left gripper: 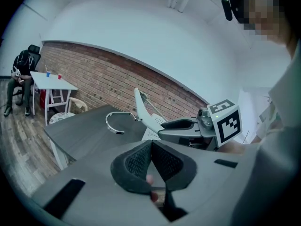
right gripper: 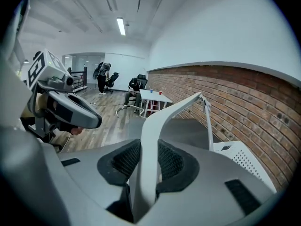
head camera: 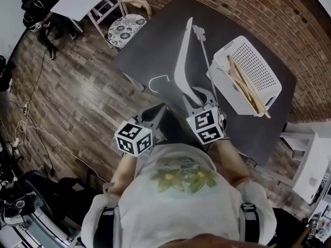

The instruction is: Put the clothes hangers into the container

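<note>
the right gripper (right gripper: 147,160) has its jaws part open and pressed on a white hanger (right gripper: 157,121), clamped by one arm. the rest of the hanger runs up and forward from the pads, then bends off to the right. its metal hook (head camera: 159,79) sticks out to the left of the jaws, low over the table (head camera: 155,45) — whether it clears the top i cannot tell. the left gripper (left gripper: 151,146) is closed with nothing in it and sits just left of the right one.

the container (head camera: 227,94), a white perforated basket, stands ahead and to the right of the right jaws. wooden hangers (head camera: 249,89) already lie lengthwise in it, with their ends poking over the near rim.

the step in hand looks like the carry to the basket. done well, the hanger goes over the open top first and is turned to lie along the wooden ones. the hook has to be kept clear of the rim and the holes, where it could snag. the grip is near one end, so the long free part may lever in the pads — a slow swing and a low release would suit.

the table top is dark, matt and bare apart from the basket. around it are a brick wall, a wood-plank floor with loose cables, a white side table, a chair with a patterned seat, and people seated further off.
</note>
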